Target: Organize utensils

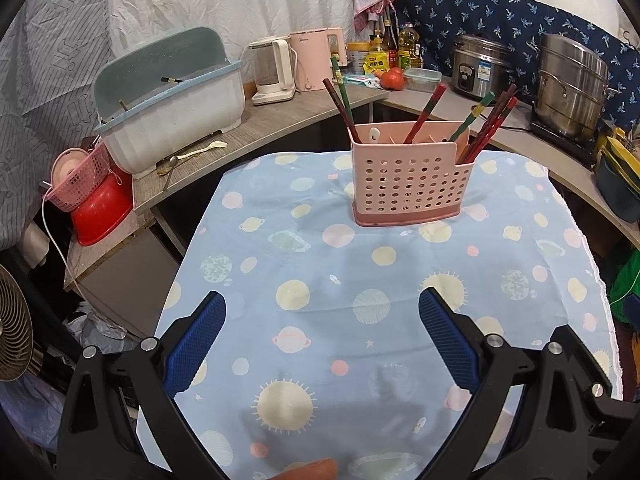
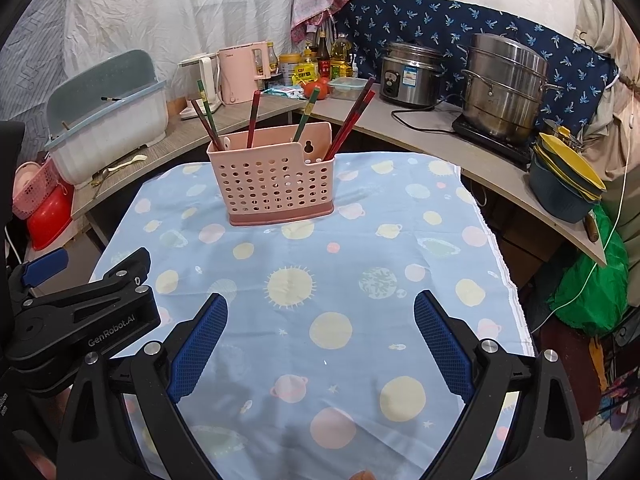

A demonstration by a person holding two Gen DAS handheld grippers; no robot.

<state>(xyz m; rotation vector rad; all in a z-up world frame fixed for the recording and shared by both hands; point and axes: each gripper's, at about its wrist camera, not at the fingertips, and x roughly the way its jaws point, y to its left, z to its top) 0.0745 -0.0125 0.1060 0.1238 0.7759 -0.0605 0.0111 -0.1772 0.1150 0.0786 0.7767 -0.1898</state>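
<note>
A pink perforated utensil holder [image 1: 412,178] [image 2: 276,182] stands at the far end of the table on a blue planet-print cloth [image 1: 352,280] [image 2: 320,272]. Several red and green chopsticks [image 1: 424,114] [image 2: 253,118] lean in its compartments, and a white spoon tip [image 1: 374,134] shows inside. My left gripper [image 1: 322,306] hovers open over the cloth, well short of the holder, nothing between its blue pads. My right gripper [image 2: 320,306] is likewise open and empty. The left gripper's body [image 2: 80,308] appears at the left of the right wrist view.
A blue-lidded dish drainer [image 1: 168,108] [image 2: 108,120] sits on the left counter with spoons [image 1: 192,156] lying in front. Kettles [image 1: 276,72], bottles, a rice cooker [image 2: 412,76], a steel steamer pot [image 2: 504,88] and stacked bowls [image 2: 568,184] line the back counters. Red basin [image 1: 100,212] at left.
</note>
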